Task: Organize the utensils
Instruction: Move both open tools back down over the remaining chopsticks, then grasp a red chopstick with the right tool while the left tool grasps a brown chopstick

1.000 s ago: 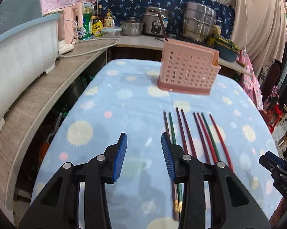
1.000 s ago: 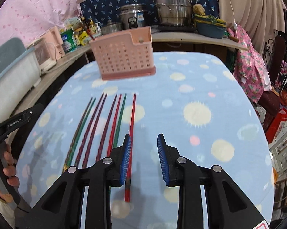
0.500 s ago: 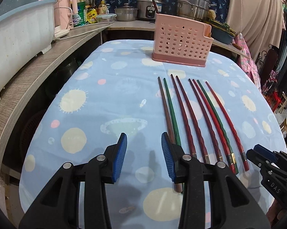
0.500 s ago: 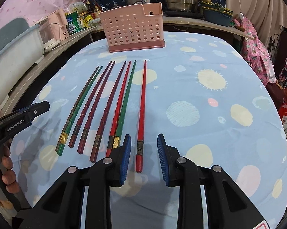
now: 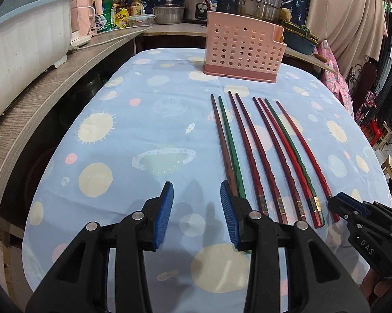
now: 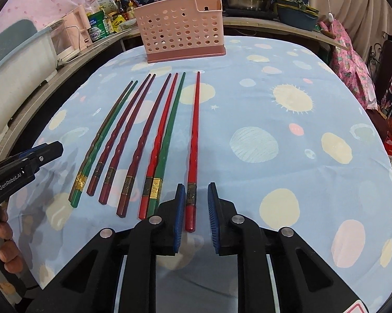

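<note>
Between the right hand-held gripper (image 6: 194, 214) pads lies 1 red chopstick (image 6: 193, 151), untouched.

Butt ends of the brown chopstick (image 5: 223, 146) and green chopstick (image 5: 232, 148) hidden behind the left gripper's (image 5: 196, 212) right finger, low centre of the left view. Right gripper (image 5: 336, 204) cut off at the lower right edge there. Only fingertips of a hand (image 6: 6, 247) visible at the lower left edge of the right view. Labels on bottles (image 5: 137, 4), upper left, too small to read. Inside of the holder (image 6: 181, 27) not visible.
</note>
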`<state>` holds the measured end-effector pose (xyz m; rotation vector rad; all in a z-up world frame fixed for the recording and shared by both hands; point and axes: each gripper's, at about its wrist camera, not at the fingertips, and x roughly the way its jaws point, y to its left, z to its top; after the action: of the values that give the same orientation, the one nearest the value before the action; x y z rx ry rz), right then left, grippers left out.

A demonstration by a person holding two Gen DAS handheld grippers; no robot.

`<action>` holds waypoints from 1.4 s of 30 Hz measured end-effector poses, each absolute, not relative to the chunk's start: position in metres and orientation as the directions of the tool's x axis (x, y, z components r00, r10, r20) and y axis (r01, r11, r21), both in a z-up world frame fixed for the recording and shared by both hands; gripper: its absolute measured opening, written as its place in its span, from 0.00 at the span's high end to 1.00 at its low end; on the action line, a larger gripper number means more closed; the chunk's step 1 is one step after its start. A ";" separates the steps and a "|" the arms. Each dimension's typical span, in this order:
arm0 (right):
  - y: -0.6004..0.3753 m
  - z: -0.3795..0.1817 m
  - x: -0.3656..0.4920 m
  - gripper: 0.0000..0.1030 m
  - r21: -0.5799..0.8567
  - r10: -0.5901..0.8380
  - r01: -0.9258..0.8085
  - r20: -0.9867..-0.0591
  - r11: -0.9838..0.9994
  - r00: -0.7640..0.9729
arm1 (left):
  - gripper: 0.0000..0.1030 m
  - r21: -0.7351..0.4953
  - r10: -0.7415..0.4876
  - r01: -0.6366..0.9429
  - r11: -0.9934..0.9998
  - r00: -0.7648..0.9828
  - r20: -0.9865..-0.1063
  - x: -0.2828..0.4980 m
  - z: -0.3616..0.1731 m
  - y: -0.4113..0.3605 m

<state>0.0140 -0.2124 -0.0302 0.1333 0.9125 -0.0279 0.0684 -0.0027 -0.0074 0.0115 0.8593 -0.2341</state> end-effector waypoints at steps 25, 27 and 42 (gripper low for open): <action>-0.218 -0.032 0.008 0.93 0.115 0.032 0.096 -0.786 0.989 0.618 | 0.64 -0.101 -0.237 0.255 0.961 0.582 -0.778 0.057 -0.025 -0.020; -0.218 -0.032 0.008 0.93 0.115 0.032 0.095 -0.786 0.989 0.618 | 0.64 -0.098 -0.236 0.259 0.961 0.579 -0.780 0.057 -0.027 -0.021; -0.219 -0.032 0.008 0.93 0.119 0.034 0.096 -0.784 0.988 0.619 | 0.62 -0.081 -0.210 0.242 0.967 0.576 -0.790 0.058 -0.034 -0.018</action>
<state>0.0079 -0.2186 -0.0322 0.1542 0.9033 -0.0356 0.0585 -0.0179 -0.0335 0.0368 0.9203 -0.2648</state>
